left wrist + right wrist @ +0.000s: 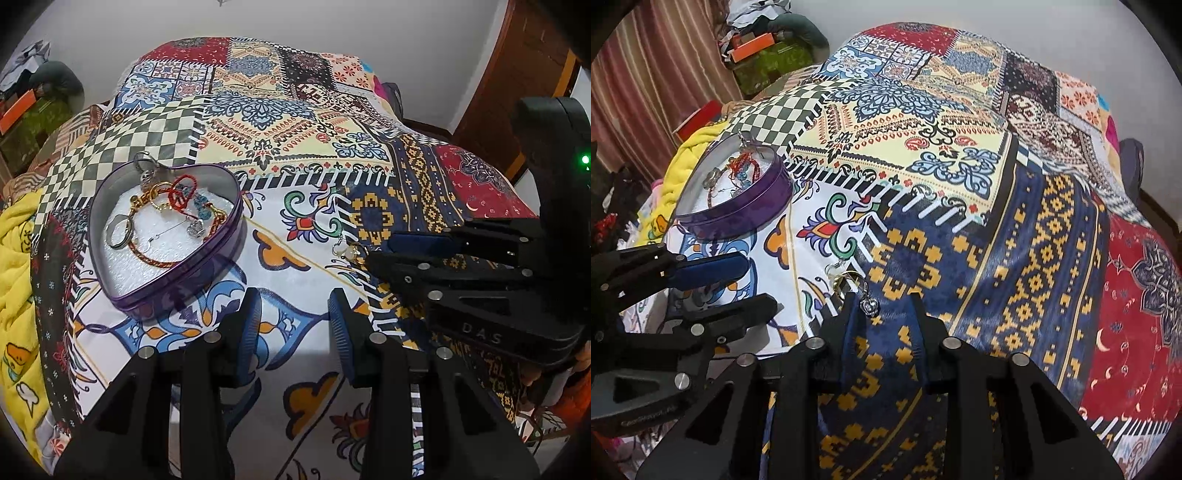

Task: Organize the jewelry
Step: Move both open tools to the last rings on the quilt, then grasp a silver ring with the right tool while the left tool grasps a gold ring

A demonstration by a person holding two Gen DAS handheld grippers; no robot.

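A purple heart-shaped tin (207, 273) sits on the patterned cloth, holding several bracelets, rings and charms; it also shows in the right wrist view (753, 206). A small cluster of loose jewelry (855, 286), a gold ring and a silver charm, lies on the cloth just ahead of my right gripper's left fingertip. In the left wrist view this jewelry (347, 251) lies at the tip of the right gripper. My right gripper (882, 299) is open, the jewelry at its left fingertip, not clasped. My left gripper (295, 317) is open and empty, right of the tin.
The patchwork cloth (295, 147) covers a bed. A yellow blanket (14, 295) lies at the left edge. Clutter, boxes (753, 48) and a curtain (657, 74) stand beyond the bed's far left. A wooden door (517, 74) is at the right.
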